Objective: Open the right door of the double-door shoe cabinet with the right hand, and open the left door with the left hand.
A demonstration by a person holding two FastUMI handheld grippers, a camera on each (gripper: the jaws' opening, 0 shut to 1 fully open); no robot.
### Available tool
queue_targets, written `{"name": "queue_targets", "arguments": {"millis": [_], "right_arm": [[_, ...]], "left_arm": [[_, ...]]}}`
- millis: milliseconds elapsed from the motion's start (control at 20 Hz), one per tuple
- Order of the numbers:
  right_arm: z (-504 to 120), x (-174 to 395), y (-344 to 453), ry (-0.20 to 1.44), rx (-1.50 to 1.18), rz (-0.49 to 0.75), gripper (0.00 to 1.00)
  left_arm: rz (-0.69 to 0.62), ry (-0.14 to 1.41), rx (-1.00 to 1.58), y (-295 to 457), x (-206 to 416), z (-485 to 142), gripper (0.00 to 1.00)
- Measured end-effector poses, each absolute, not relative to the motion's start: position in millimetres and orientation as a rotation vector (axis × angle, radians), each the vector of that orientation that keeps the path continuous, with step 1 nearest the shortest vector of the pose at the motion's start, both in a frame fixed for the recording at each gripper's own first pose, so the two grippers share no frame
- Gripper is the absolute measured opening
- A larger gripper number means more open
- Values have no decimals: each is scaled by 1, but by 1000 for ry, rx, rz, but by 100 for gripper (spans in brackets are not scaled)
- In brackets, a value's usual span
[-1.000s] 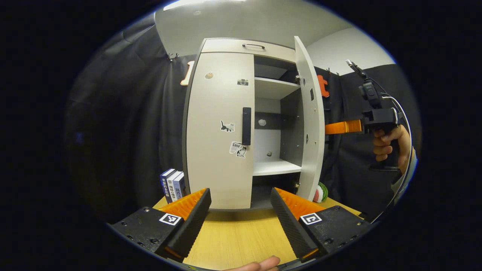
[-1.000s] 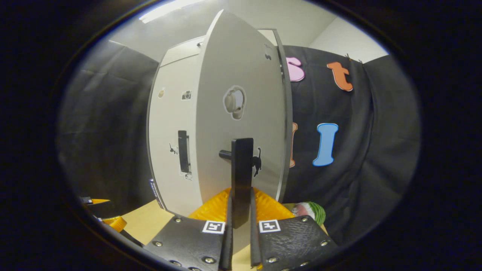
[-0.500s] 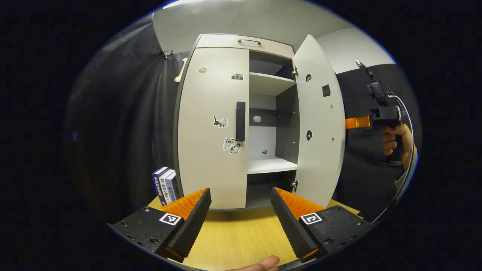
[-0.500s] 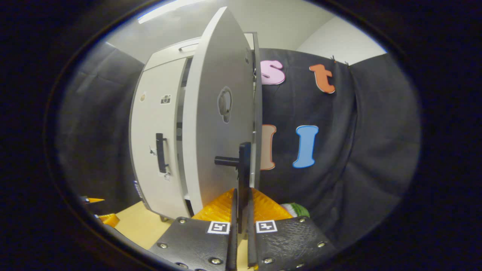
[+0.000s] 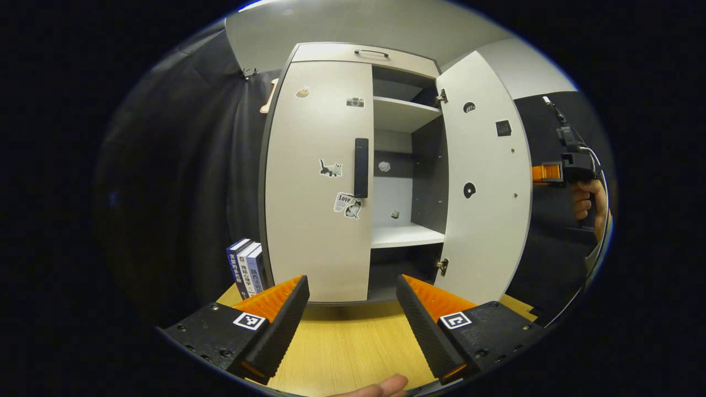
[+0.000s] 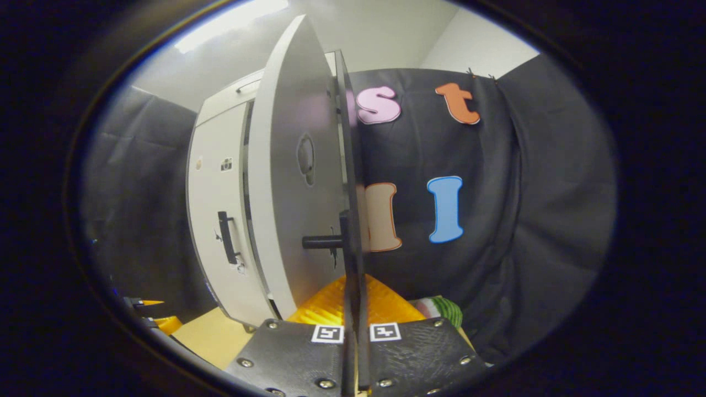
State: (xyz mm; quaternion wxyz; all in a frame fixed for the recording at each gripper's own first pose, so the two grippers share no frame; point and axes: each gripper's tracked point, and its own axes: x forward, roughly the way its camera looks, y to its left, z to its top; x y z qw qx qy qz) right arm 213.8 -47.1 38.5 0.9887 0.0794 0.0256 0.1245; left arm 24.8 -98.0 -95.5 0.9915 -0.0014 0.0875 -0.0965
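Note:
The pale shoe cabinet (image 5: 342,54) stands on the wooden table (image 5: 353,347). Its left door (image 5: 317,182) is closed, and the black handle (image 5: 361,168) sits at its inner edge. My left gripper (image 5: 351,282) is open, low in front of that door and well short of it. The right door (image 5: 485,182) stands swung wide, baring the shelves (image 5: 405,236). In the right gripper view that door (image 6: 292,182) is nearly edge-on. My right gripper (image 6: 353,286) is shut on its black handle (image 6: 353,242). A hand (image 5: 584,201) holds the right gripper (image 5: 546,172) beyond the open door.
Three books (image 5: 246,267) stand upright against the cabinet's left side. A green striped ball (image 6: 441,309) lies on the table behind the open right door. Black cloth walls close in on both sides. A fingertip (image 5: 380,386) shows at the bottom edge.
The right door has swung much wider, from edge-on to showing its inner face, with my right gripper carrying its handle outward. My left gripper has stayed open and barely shifted.

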Motion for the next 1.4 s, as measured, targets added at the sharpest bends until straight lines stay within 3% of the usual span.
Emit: {"name": "queue_targets", "arguments": {"millis": [250, 350, 650, 900, 1400], "right_arm": [[25, 196, -52, 39, 96, 214, 3], [19, 182, -63, 12, 68, 162, 7], [10, 136, -87, -55, 79, 68, 98], [-11, 93, -80, -9, 106, 76, 100], [-15, 28, -45, -68, 63, 159, 99]], "left_arm": [[-184, 179, 2, -92, 42, -94, 99], [-180, 178, 0, -90, 52, -89, 99], [-197, 119, -50, -90, 82, -51, 99], [-222, 85, -91, -101, 120, -17, 99], [-228, 154, -38, -137, 231, -10, 96]]}}
